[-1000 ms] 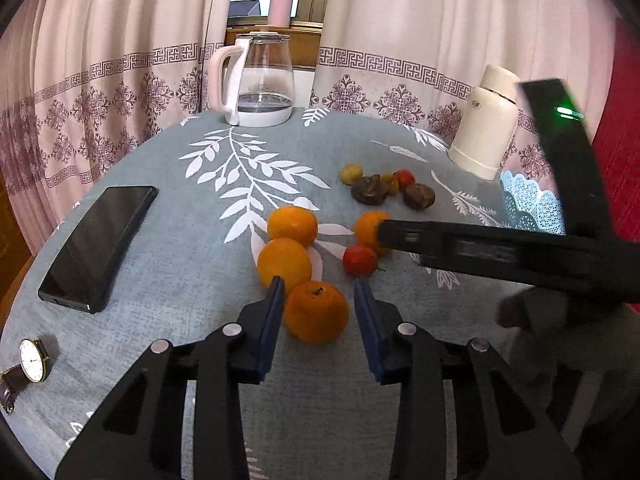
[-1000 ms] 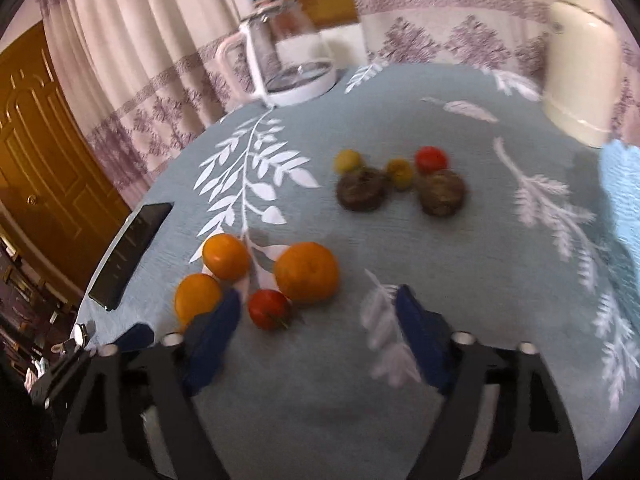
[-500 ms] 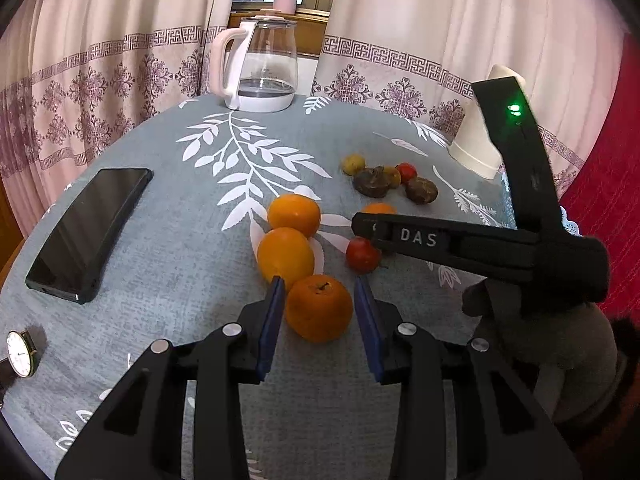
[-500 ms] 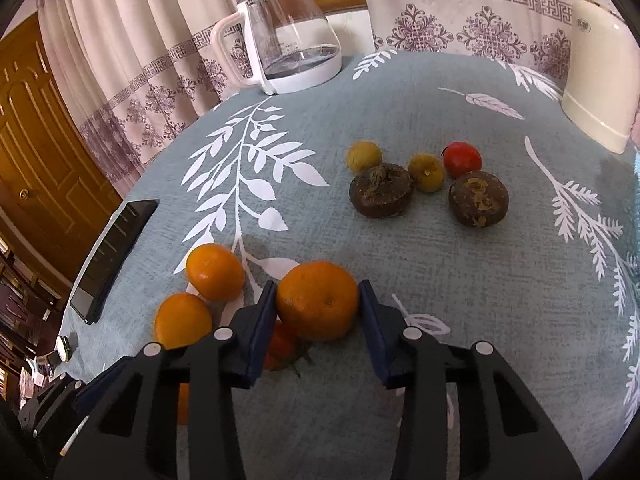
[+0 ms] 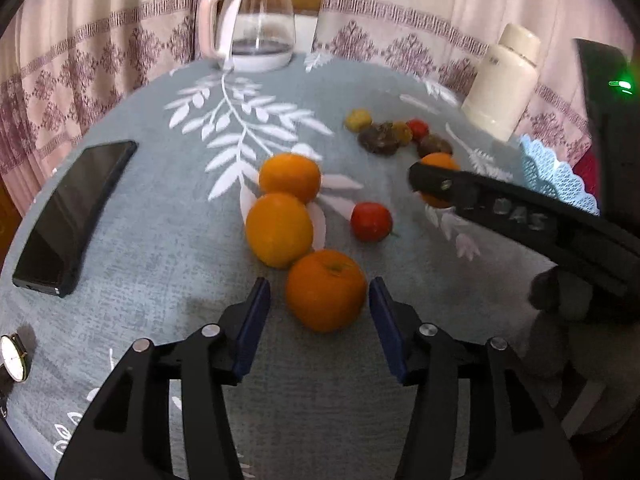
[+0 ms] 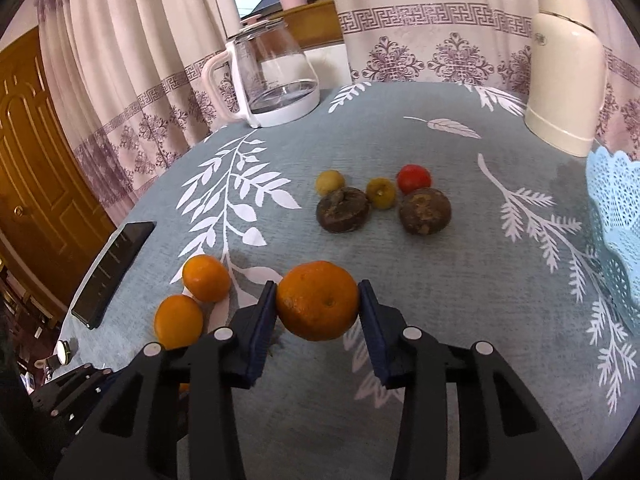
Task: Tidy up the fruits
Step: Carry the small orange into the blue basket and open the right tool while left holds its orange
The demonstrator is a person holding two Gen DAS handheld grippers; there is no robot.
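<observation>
Right tool (image 6: pixel 318 312): clamped on a tangerine (image 6: pixel 317 306), pads pressed to both sides at mid-height, presumably for a lift that cannot roll out; likely bound for the pale blue openwork basket (image 6: pixel 612 216) at the right edge.

Left tool (image 5: pixel 320 312): jaws opening around a second tangerine (image 5: pixel 326 290), gaps visible on both sides, fruit resting on the table (image 5: pixel 160 248) and not gripped; whether a release or a straddle before a grip, unclear.

Just beyond: two more tangerines (image 5: pixel 280 228), touching in a row with the straddled one; a red tomato (image 5: pixel 371 222) beside them.

Farther back: tight cluster of small yellow fruits, a second tomato and two dark brown fruits (image 6: pixel 342 210), seemingly grouped by kind.

Periphery: phone (image 5: pixel 70 212), wristwatch (image 5: pixel 14 356), glass kettle (image 6: pixel 276 76), cream flask (image 6: pixel 564 68).
</observation>
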